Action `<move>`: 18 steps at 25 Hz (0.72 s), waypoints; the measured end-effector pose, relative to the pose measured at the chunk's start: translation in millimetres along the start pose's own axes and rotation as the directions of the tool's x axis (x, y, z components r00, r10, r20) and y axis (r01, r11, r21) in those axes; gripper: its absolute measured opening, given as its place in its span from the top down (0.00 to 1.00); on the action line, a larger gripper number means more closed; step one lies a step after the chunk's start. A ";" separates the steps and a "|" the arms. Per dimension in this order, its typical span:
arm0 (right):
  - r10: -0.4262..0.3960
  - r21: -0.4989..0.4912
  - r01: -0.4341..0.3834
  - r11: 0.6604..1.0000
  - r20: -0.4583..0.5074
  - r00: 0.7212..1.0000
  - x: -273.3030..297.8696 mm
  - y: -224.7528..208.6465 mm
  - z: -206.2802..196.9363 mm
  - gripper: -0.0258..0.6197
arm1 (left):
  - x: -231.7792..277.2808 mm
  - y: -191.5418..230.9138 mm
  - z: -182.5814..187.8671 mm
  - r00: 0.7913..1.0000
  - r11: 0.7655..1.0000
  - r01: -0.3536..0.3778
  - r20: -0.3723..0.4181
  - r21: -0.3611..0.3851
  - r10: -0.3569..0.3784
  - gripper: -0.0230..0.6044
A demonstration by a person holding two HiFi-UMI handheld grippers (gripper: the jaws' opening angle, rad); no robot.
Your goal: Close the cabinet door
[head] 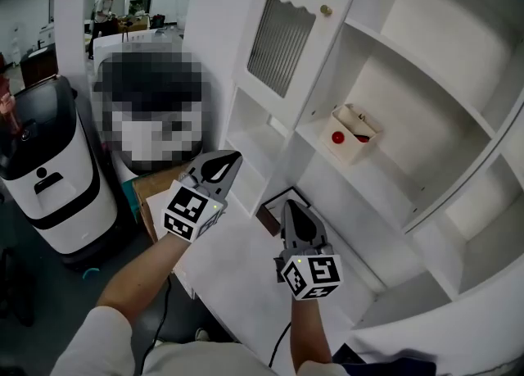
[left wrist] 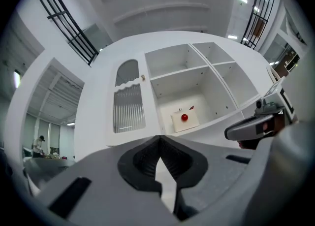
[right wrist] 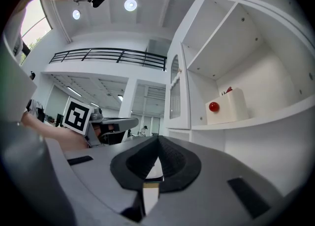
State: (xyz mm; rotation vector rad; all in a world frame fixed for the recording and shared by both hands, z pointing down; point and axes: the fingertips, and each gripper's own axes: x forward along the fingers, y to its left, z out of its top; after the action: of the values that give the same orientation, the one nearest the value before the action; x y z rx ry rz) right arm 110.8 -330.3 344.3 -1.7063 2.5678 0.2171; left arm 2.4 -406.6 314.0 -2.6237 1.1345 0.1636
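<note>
Left of cabinet door (head: 282, 47), only head view shows white machine (head: 51, 182).

Ahead of my left gripper (head: 230, 158) the air is open up to the cabinet door (head: 286, 30), which stands swung out from the cabinet (head: 219, 22) with its knob (head: 326, 10) toward the shelf compartments (head: 426, 47). My right gripper (head: 291, 209) hangs over the white surface (head: 237, 260), just beside a dark framed item (head: 270, 207) lying there. To the right those compartments gape wide; only a white box (head: 357, 130) with a red ball (head: 337, 137) takes up room on one shelf. On my left a person (head: 151, 112) and a white-and-black machine (head: 57, 174) stand close, narrowing that side.
</note>
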 end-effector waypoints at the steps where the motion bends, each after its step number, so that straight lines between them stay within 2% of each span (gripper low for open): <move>1: -0.003 0.002 0.003 1.000 -0.001 1.000 -5.2 2.0 -1.0 0.96 | -13.1 1.1 -1.7 1.000 1.000 -0.010 0.001 -0.006 0.010 0.95; 5: -0.013 0.010 0.013 1.000 0.003 1.000 -27.7 9.4 -2.0 0.96 | -72.4 5.3 -4.1 0.999 0.998 -0.053 0.004 -0.024 0.053 0.95; 10: -0.042 0.009 0.042 0.999 0.003 0.999 -53.0 13.3 -2.5 0.96 | -138.6 -5.3 -14.1 0.996 0.998 -0.063 -0.057 0.005 0.063 0.95; 14: -0.096 0.010 0.096 0.995 -0.028 0.995 -75.7 6.6 -10.3 0.96 | -201.0 -6.0 -23.4 0.988 0.991 -0.129 -0.085 -0.035 0.125 0.95; 18: -0.119 0.038 0.122 0.992 -0.071 0.990 -93.6 11.9 -27.2 0.96 | -256.0 4.3 -35.2 0.972 0.978 -0.199 -0.140 -0.060 0.189 0.95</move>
State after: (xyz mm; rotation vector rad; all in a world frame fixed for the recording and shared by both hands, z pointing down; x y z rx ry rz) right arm 137.3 -244.2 383.4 -1.8776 2.4842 0.1001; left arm -176.5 -241.6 400.8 -2.6171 1.4581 0.0700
